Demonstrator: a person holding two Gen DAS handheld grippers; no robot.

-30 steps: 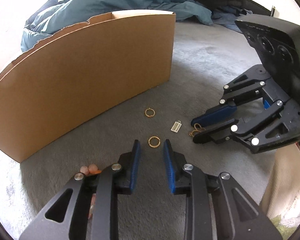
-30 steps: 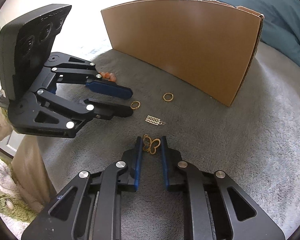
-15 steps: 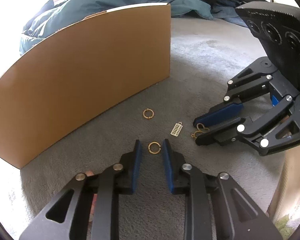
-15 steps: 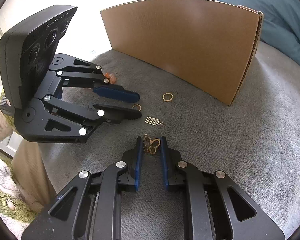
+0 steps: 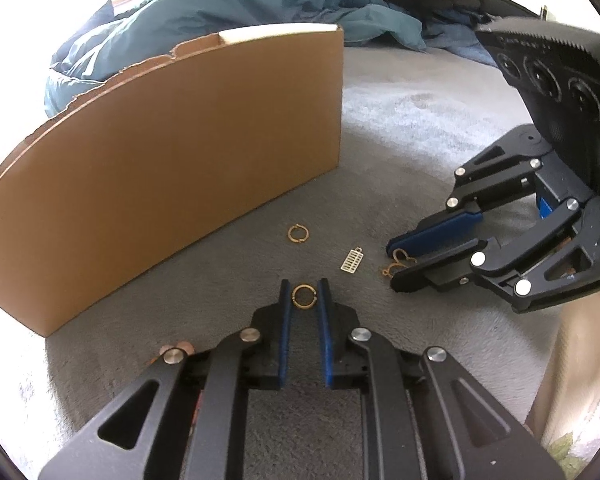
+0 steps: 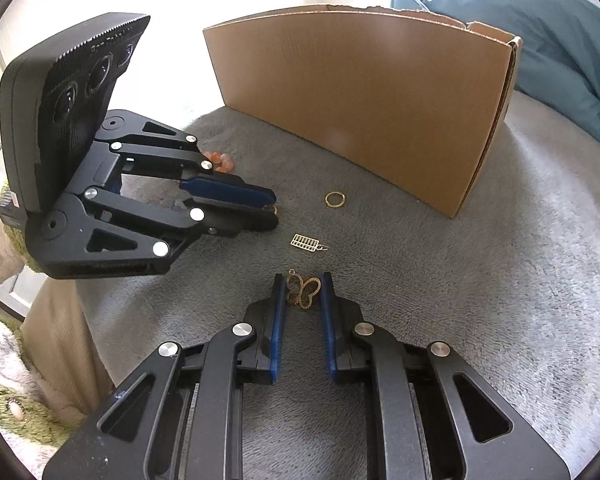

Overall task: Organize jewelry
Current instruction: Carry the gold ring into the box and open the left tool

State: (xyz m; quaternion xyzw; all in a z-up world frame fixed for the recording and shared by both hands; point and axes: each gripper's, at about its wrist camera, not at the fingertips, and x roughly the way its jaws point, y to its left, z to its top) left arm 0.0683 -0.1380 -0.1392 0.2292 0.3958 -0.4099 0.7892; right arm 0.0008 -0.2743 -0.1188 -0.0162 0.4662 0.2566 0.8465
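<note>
Jewelry unsorted on grey blanket [image 5: 400, 128]: your left gripper [image 5: 304, 296] has just been closing around small gold hoop [image 5: 303, 296], pads not touching; right gripper [image 6: 302, 290] pinches gold butterfly pendant [image 6: 303, 290]; second gold hoop [image 5: 298, 234], rectangular charm [image 5: 351, 260] untouched.

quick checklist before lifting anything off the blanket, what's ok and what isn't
1. Gold ring between left hand-held gripper fingers, which have just been closing: ok.
2. Left pads pressing the ring: cannot tell.
3. Butterfly pendant between right hand-held gripper fingers: ok.
4. Right grip firm: cannot tell.
5. Second ring and small charm clear of both: ok.
6. Cardboard box top open: ok.
</note>
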